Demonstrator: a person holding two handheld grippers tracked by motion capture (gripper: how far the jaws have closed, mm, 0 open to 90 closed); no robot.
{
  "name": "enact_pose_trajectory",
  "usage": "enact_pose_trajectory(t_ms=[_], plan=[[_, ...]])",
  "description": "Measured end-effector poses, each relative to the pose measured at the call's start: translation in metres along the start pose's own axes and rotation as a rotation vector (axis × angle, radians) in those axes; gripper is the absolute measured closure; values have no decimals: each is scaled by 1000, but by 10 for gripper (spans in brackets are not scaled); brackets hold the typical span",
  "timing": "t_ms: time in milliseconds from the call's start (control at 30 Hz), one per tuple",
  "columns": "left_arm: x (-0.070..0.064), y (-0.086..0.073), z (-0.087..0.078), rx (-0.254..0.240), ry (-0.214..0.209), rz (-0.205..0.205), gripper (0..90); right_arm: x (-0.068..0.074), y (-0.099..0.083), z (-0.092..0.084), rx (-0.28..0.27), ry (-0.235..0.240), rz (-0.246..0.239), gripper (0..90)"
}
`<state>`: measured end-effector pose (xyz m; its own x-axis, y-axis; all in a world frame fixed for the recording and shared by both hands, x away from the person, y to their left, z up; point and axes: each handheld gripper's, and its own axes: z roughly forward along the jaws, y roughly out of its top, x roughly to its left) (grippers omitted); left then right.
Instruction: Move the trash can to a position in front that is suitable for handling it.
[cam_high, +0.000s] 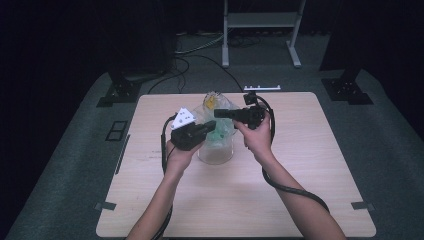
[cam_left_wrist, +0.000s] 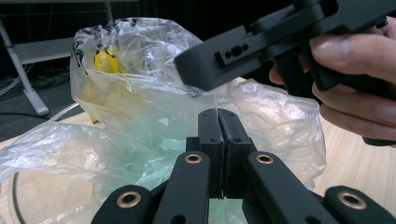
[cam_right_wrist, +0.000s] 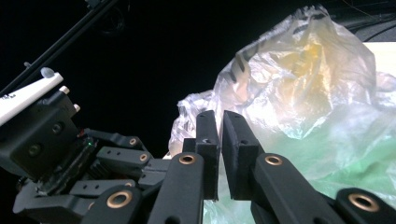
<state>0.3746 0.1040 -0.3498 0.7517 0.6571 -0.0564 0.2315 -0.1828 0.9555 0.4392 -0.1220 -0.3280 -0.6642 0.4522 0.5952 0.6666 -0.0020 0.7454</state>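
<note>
A crumpled clear plastic bag (cam_high: 215, 102) with something yellow (cam_left_wrist: 105, 60) and green inside stands in a clear round container (cam_high: 216, 154) at the middle of the table. My left gripper (cam_high: 212, 125) comes in from the left, its jaws pressed together on a fold of the bag's film (cam_left_wrist: 140, 93); its own camera shows the closed tips (cam_left_wrist: 218, 112). My right gripper (cam_high: 216, 113) reaches in from the right just above it, at the bag's upper part. Its jaws (cam_right_wrist: 219, 116) stand a narrow gap apart with the bag (cam_right_wrist: 303, 93) right behind them.
The wooden table (cam_high: 300, 175) stands on a grey mat. A white frame (cam_high: 260, 30), cables and black stand feet (cam_high: 117, 92) lie beyond its far edge. Both cables trail back along the forearms.
</note>
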Motion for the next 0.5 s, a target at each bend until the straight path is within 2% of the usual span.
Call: enact_pose_trajectory(t_ms=[300, 433, 500], plan=[[-4, 1, 4, 5, -7, 6, 892, 3, 3, 5, 31, -15, 3, 732], [-4, 1, 4, 6, -7, 10, 892, 5, 3, 9, 53, -50, -14, 748], [-4, 0, 4, 9, -8, 9, 891, 6, 3, 10, 63, -65, -17, 810]])
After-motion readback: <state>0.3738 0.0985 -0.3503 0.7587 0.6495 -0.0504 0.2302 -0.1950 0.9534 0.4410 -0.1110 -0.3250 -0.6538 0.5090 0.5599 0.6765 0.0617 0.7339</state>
